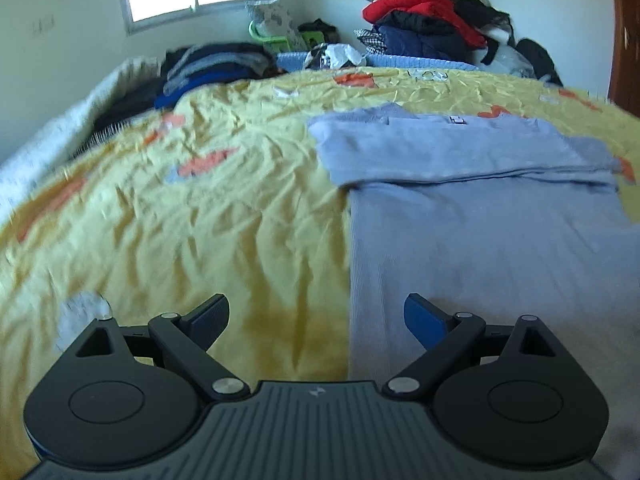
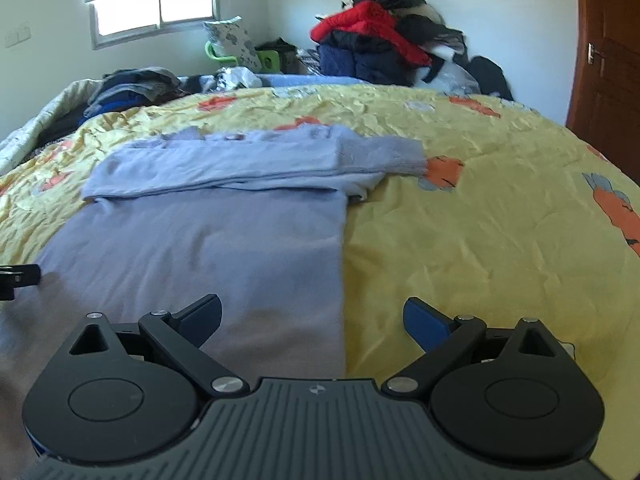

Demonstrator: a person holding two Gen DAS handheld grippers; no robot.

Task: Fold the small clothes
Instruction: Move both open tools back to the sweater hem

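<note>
Left wrist view: the left gripper (image 1: 316, 316) hangs low over the near end of the bed, fingers spread wide and holding nothing. Its left finger is over the yellow bedspread (image 1: 192, 216), its right finger over the grey-blue sweater (image 1: 480, 232), so the sweater's left edge runs up between the two. That straddle looks chosen: a small drop and a pinch would catch the hem corner on this side. The sweater lies flat on the bedspread, its sleeves already crossed over the chest at the far end, which leaves the body as one long strip to fold lengthwise. Beyond the sweater, to the left, a stack of dark clothes (image 1: 216, 68) sits at the bedspread's far edge; beyond it to the right, a heap of coats (image 1: 424, 20), red on top, rests against the wall. Right wrist view: the right gripper (image 2: 312, 316) mirrors its partner, fingers released and empty, the left one over the sweater (image 2: 192, 248), the right one over the bedspread (image 2: 480, 220), with the sweater's right edge between them. A dark piece at the frame's left border, beside the sweater, is probably the other gripper. Judgement: both grippers seem set to grip the hem corners and carry them toward the sleeves.
</note>
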